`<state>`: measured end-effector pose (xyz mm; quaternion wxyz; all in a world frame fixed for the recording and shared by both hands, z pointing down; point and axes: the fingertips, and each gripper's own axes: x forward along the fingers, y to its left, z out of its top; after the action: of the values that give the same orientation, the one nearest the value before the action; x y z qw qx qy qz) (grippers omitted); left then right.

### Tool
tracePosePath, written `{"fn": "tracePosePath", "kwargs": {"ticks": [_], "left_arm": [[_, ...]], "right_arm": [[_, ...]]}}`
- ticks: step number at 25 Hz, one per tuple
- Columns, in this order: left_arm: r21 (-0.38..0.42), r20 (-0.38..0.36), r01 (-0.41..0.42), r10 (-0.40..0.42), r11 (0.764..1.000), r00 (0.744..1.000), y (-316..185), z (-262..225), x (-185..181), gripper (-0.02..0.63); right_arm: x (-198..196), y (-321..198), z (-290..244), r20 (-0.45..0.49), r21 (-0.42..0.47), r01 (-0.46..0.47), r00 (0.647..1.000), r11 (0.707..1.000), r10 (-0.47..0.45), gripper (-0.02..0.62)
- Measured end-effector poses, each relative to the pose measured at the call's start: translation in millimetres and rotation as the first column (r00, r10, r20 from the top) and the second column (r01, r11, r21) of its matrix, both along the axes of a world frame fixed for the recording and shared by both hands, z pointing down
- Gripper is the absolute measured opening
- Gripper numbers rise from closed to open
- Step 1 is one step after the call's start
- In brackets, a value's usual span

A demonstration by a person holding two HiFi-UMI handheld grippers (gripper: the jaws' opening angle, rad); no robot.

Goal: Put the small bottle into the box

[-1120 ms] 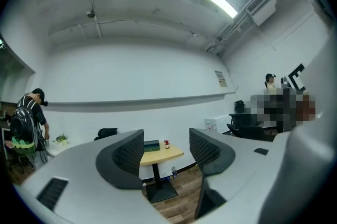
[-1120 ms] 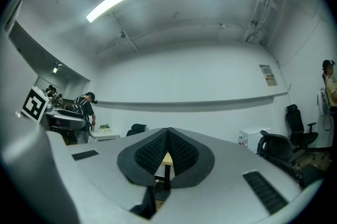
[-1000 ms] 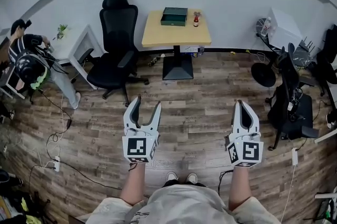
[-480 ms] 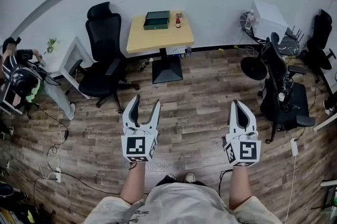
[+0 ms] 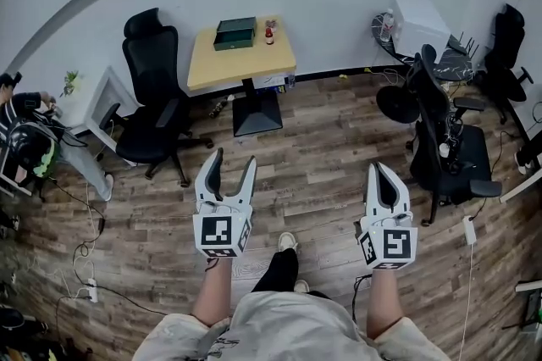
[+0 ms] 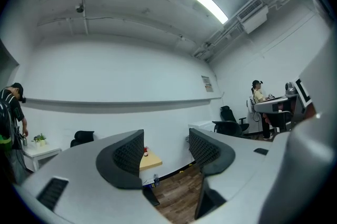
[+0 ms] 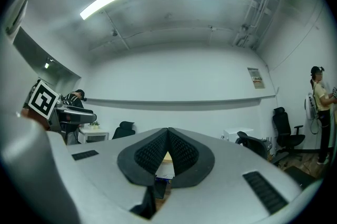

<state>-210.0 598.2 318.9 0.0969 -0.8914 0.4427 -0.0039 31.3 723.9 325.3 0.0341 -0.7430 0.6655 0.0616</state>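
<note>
The bottle [image 5: 269, 35] stands upright on the far side of the table [image 5: 254, 67], just beside the right end of the box [image 5: 235, 32] but outside it. The box, dark green, lies flat on the same tabletop near the wall. From here I cannot tell whether its lid is on or off.

Both grippers are well apart from the table, held out over the wood floor [image 5: 322, 147] in front of the person. The left gripper [image 5: 233, 162] has its jaws spread wide with nothing between them. Its own view shows only the distant table edge and the red-capped bottle through the gap. The right gripper [image 5: 378, 171] is clenched, pads pressed together at the tips and holding nothing.

One shoe [image 5: 288, 241] is set ahead of the body, so the person seems to be on the approach. A black chair [image 5: 151, 101] stands left of the table, clear of a straight path to it.

As I judge it, nothing of the task proper is done. The bottle is untouched and outside the box. What is left is to reach the table, grasp the bottle, open the box if it is shut, and set the bottle inside.
</note>
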Motion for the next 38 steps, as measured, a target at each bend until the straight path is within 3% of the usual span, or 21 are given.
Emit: {"fn": "tracePosePath", "kwargs": {"ticks": [10, 38], "left_arm": [[-0.005, -0.012, -0.021, 0.021, 1.0, 1.0, -58.9, 13.7, 30.2, 0.259], [-0.046, -0.022, 0.02, -0.021, 0.999, 1.0, -337.3, 18.8, 63.5, 0.258]], "right_arm": [[20.7, -58.3, 8.1, -0.018, -0.014, -0.007, 1.0, 1.0, 0.006, 0.014], [46.8, -356.9, 1.2, -0.056, -0.077, 0.047, 0.997, 0.996, -0.052, 0.014]]}}
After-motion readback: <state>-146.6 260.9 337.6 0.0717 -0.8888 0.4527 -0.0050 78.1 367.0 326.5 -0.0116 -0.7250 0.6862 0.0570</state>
